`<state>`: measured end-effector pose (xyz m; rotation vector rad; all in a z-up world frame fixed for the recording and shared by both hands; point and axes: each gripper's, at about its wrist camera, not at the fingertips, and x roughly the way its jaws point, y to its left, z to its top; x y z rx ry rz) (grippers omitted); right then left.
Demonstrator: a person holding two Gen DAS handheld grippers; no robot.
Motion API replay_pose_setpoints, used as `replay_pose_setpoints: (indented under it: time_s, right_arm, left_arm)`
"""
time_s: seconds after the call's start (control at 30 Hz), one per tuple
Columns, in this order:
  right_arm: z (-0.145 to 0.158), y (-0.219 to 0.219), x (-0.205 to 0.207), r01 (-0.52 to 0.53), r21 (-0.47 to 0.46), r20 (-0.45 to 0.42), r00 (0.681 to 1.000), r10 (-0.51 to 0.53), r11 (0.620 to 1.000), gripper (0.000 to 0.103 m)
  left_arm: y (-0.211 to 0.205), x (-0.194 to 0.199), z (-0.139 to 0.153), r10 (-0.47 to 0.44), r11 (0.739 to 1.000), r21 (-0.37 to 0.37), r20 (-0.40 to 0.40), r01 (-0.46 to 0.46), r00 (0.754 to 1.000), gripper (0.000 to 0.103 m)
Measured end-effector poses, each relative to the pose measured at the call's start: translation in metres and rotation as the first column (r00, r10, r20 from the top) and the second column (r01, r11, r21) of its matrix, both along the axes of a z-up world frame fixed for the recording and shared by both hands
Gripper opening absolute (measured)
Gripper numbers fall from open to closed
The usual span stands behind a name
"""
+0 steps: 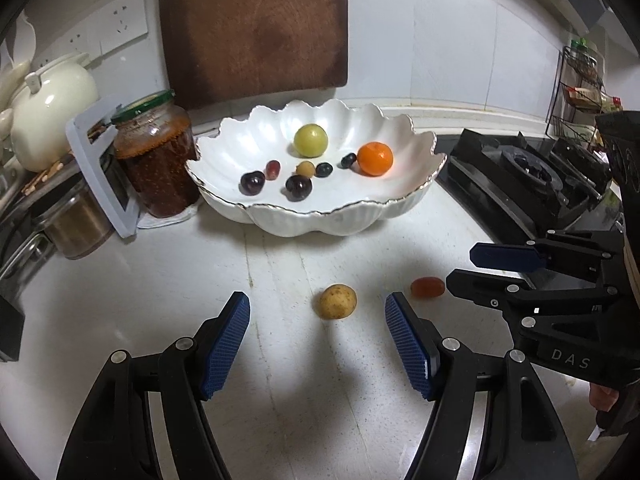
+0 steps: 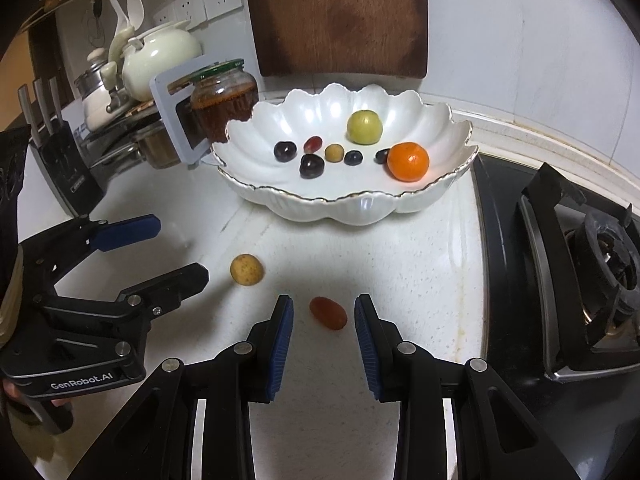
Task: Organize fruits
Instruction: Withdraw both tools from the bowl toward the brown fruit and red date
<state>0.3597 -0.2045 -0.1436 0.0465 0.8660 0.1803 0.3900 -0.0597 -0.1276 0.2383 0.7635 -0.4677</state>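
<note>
A white scalloped bowl at the back of the counter holds a green round fruit, an orange, several dark grapes and a small tan fruit. On the counter in front lie a yellow-brown round fruit and a small red oval fruit. My left gripper is open, and the yellow fruit sits just beyond its fingertips. My right gripper is open more narrowly; the red fruit lies between its pads, which do not touch it.
A jar of red sauce and a grey frame stand left of the bowl. A wooden cutting board leans on the wall behind. A gas stove fills the right side. A teapot and a knife block are far left.
</note>
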Motion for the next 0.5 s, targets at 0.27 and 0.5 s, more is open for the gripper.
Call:
replay_pose_setpoints:
  time_s: [0.27, 0.5]
  right_arm:
    - [-0.012, 0.001, 0.007, -0.017, -0.008, -0.024, 1.0, 0.016, 1.0, 0.033]
    - [-0.019, -0.001, 0.015, -0.019, -0.002, -0.047, 0.999, 0.019, 1.0, 0.033]
  left_arm:
    - [-0.004, 0.01, -0.018, -0.02, 1.0, 0.002, -0.041, 0.02, 0.999, 0.064]
    - [-0.008, 0.018, -0.025, -0.041, 0.999, -0.002, -0.06, 0.041, 0.997, 0.064]
